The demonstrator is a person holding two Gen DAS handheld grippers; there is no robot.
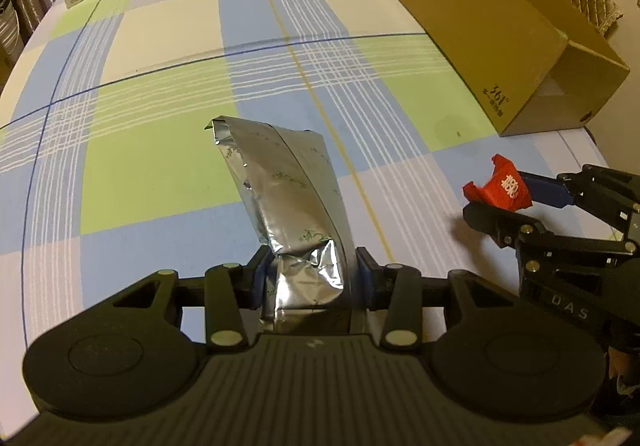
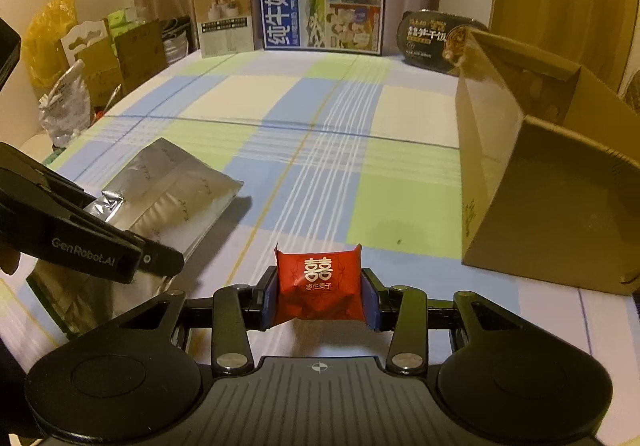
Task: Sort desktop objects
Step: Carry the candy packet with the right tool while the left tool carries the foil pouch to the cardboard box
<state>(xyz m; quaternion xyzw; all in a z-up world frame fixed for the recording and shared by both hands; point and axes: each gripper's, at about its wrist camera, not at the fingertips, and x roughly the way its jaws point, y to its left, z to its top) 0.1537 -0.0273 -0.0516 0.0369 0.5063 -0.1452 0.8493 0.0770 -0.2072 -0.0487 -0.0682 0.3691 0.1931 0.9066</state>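
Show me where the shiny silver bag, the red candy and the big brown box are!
silver foil bag point(image 1: 292, 206), left wrist view, middle of its crinkled face.
red candy packet point(image 2: 319, 288), right wrist view, below its white symbol.
cardboard box point(image 2: 560, 214), right wrist view, near end wall.

Checked tablecloth point(image 2: 320, 134) under cardboard box point(image 2: 540, 206), milk carton point(image 2: 322, 4) at back.

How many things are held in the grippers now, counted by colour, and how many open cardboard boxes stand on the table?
Silver: 1, the foil pouch in the left hand-held gripper.
Red: 1, the red packet in the right hand-held gripper.
Brown: 1, the open cardboard box on the checked tablecloth.
Total: 3.
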